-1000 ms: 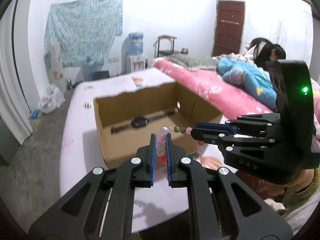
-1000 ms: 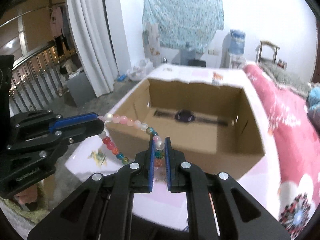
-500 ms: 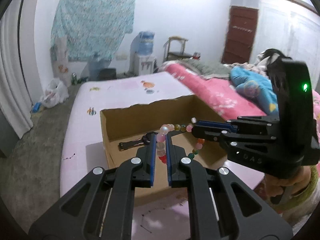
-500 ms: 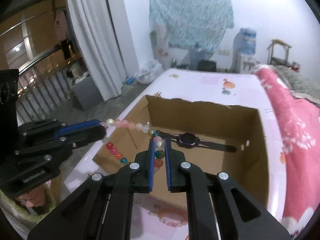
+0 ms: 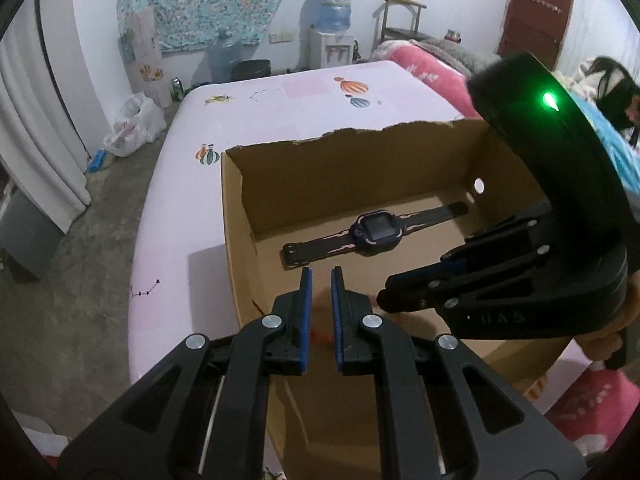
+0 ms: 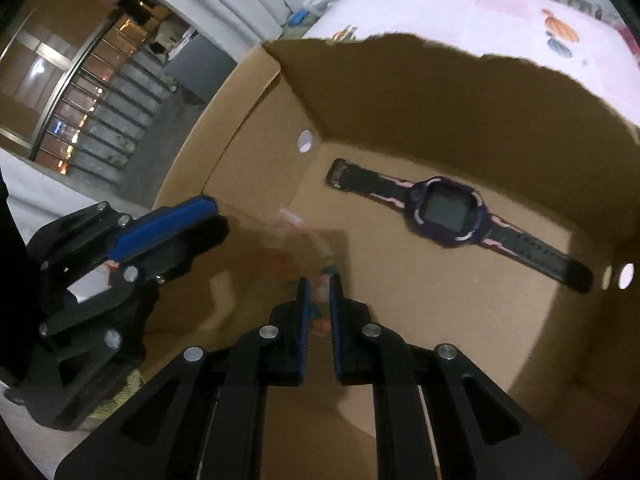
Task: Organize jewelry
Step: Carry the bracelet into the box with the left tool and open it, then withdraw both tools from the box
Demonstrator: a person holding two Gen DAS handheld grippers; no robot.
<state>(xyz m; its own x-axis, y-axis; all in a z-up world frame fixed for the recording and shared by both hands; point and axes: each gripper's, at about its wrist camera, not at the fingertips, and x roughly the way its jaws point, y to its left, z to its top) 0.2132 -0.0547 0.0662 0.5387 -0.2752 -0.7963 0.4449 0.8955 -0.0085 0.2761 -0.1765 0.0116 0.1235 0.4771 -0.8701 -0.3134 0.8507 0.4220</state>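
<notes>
Left gripper (image 5: 319, 280) nearly closed, blurred bead bracelet (image 5: 320, 330) pinched between pads. Right gripper (image 6: 318, 286) nearly closed on same bracelet (image 6: 320, 280). Both held inside cardboard box (image 5: 360, 152). Watch (image 6: 448, 210) laid flat on box floor, apart from grippers.

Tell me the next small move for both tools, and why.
Probably lower a little more, then open both. The left tool and right tool pinch the blurred bead bracelet inside the cardboard box, close to its floor, beside the watch.
</notes>
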